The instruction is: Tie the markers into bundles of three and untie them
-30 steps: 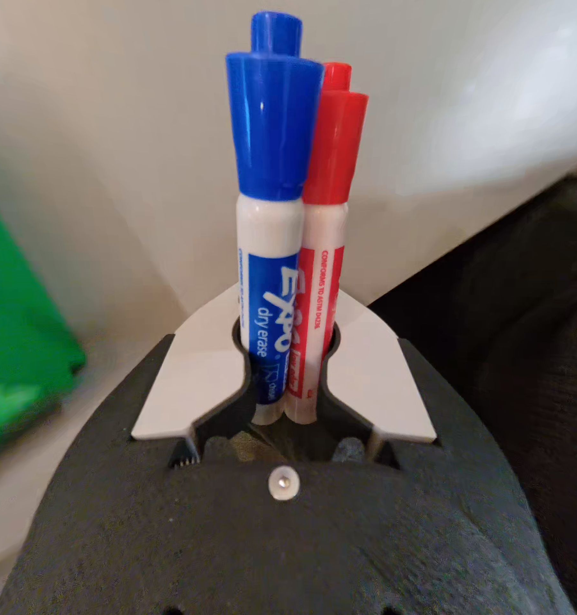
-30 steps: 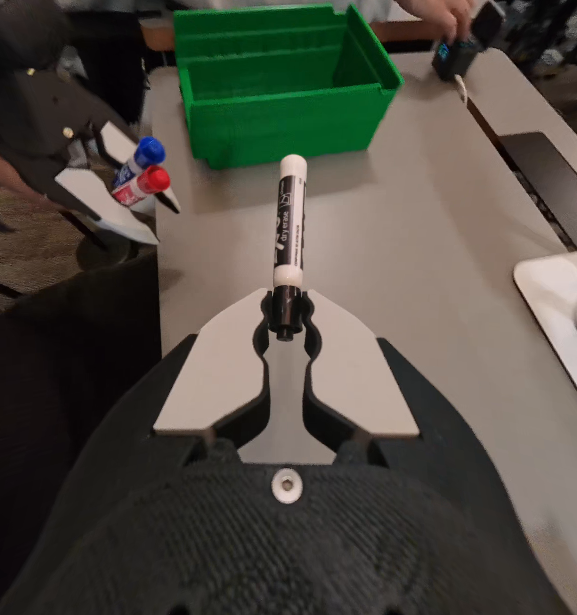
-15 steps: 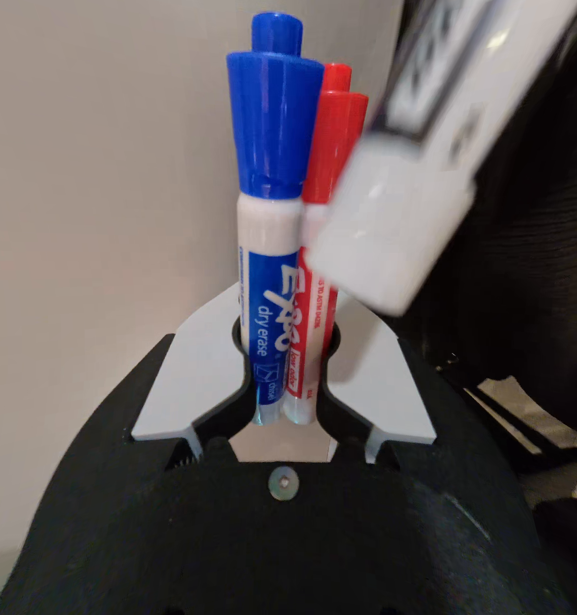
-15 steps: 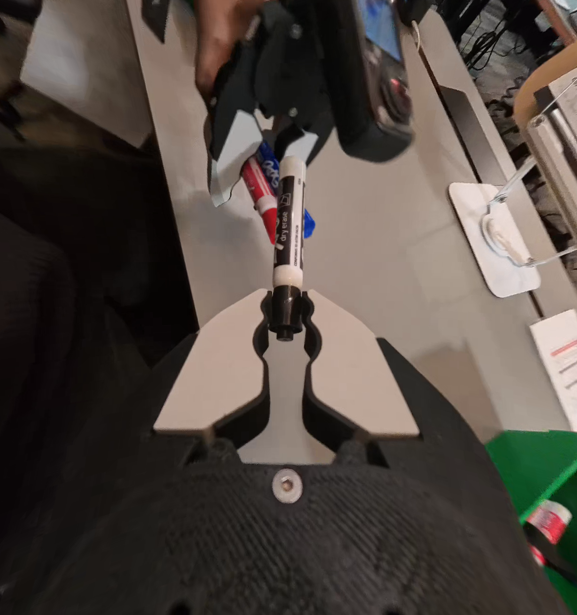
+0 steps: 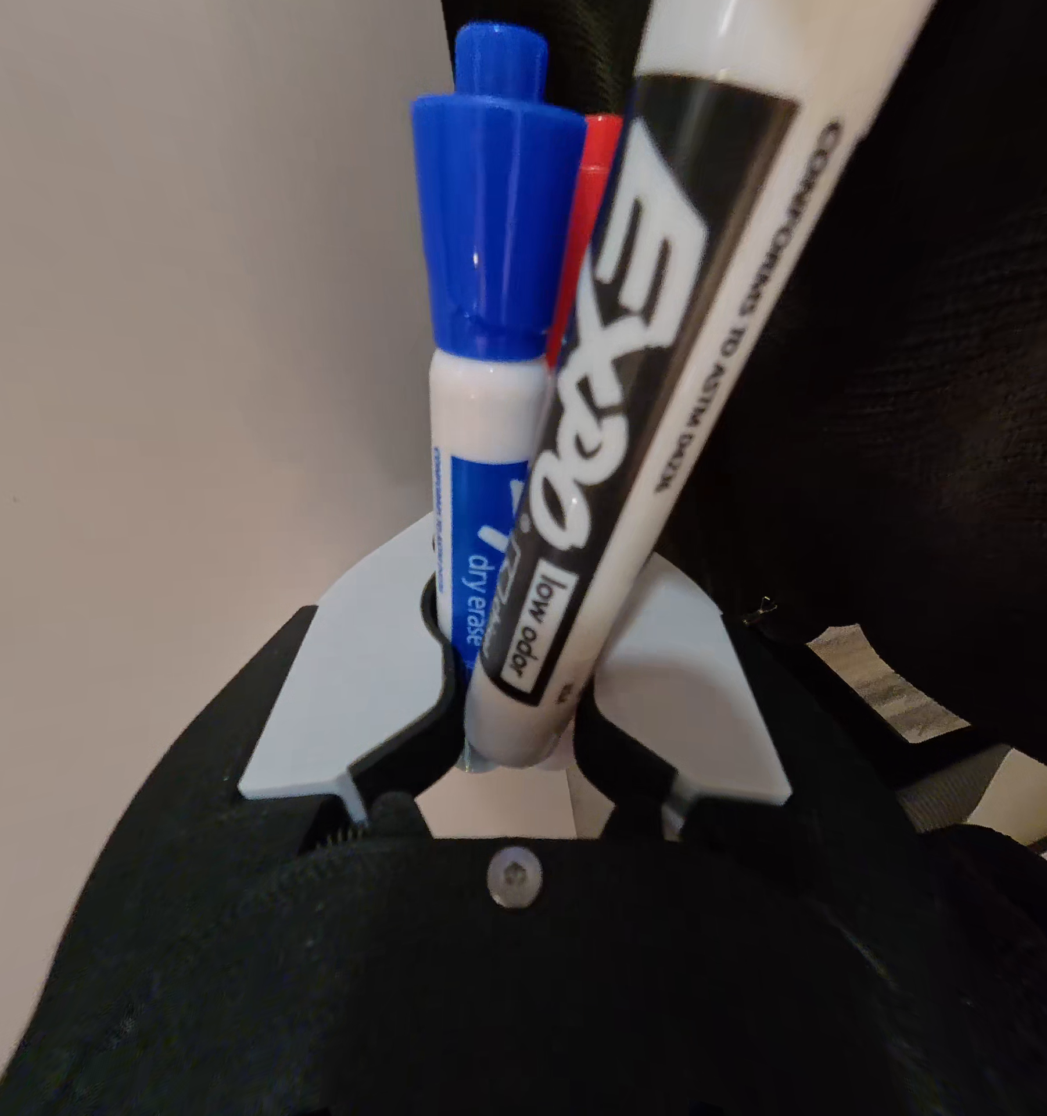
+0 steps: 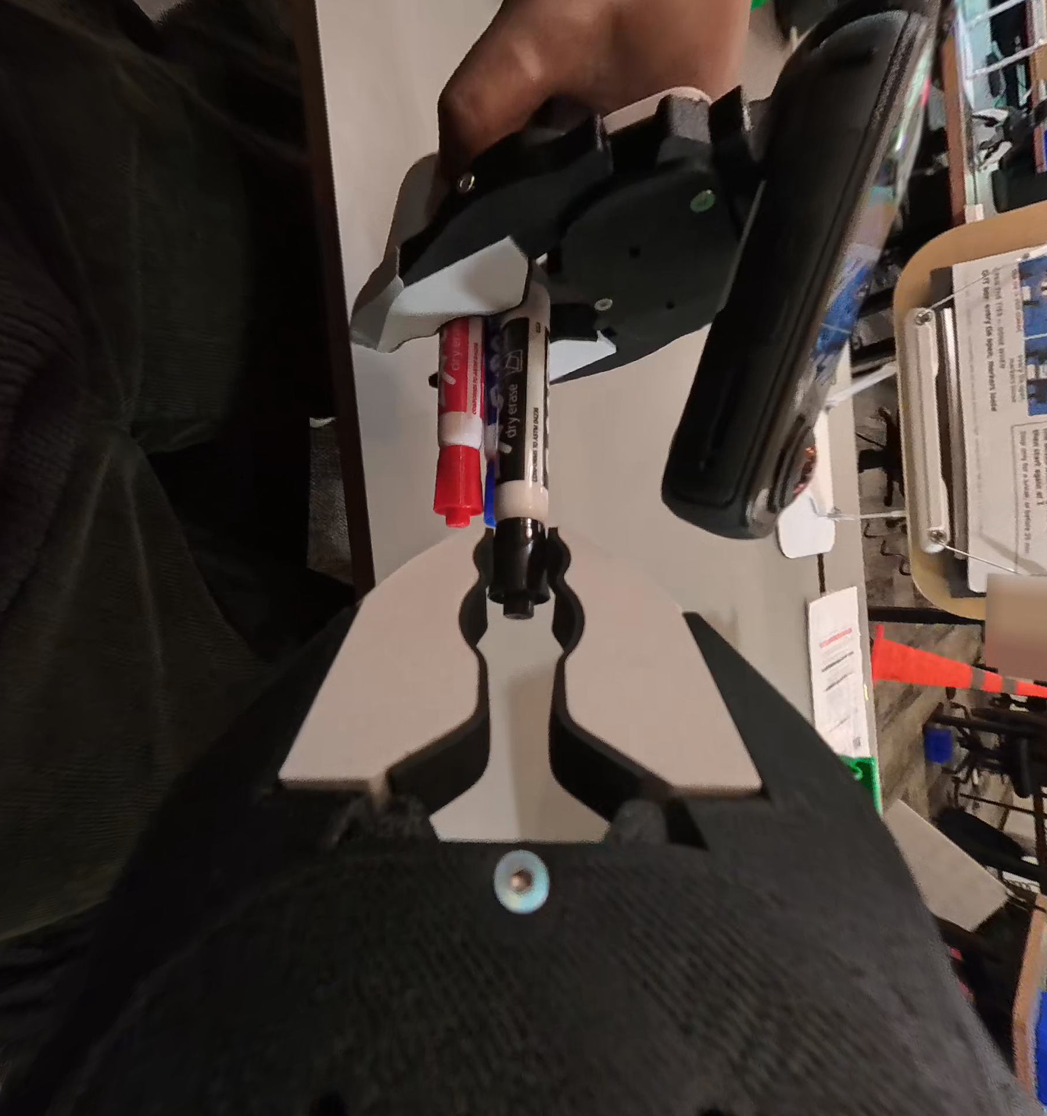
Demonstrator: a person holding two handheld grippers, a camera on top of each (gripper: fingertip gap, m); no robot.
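My left gripper (image 5: 548, 561) is shut on a blue marker (image 5: 491, 241) and a red marker (image 5: 593, 157), caps pointing away from it. My right gripper (image 6: 518, 555) is shut on the black cap of a black marker (image 6: 524, 410). The white rear end of the black marker (image 5: 648, 362) lies between the left gripper's fingers, against the other two. In the right wrist view the left gripper (image 6: 491, 332), held by a hand (image 6: 569, 60), faces mine, with the red marker (image 6: 461, 410) left of the black one and the blue marker (image 6: 489, 483) mostly hidden.
Both grippers are above a grey table (image 6: 630, 423), near its edge. A phone (image 6: 780, 302) is mounted on the left gripper. A person's dark clothing (image 6: 116, 362) fills the left side. A white card (image 6: 835, 664), a clear paper stand (image 6: 1004, 392) and a green bin's corner (image 6: 859, 779) are to the right. The tips of one gripper are about 12 cm away from the tips of the other.
My right gripper has brought the black marker up to the left gripper. Its rear end has gone from beside the blue and red markers to between the left fingers.
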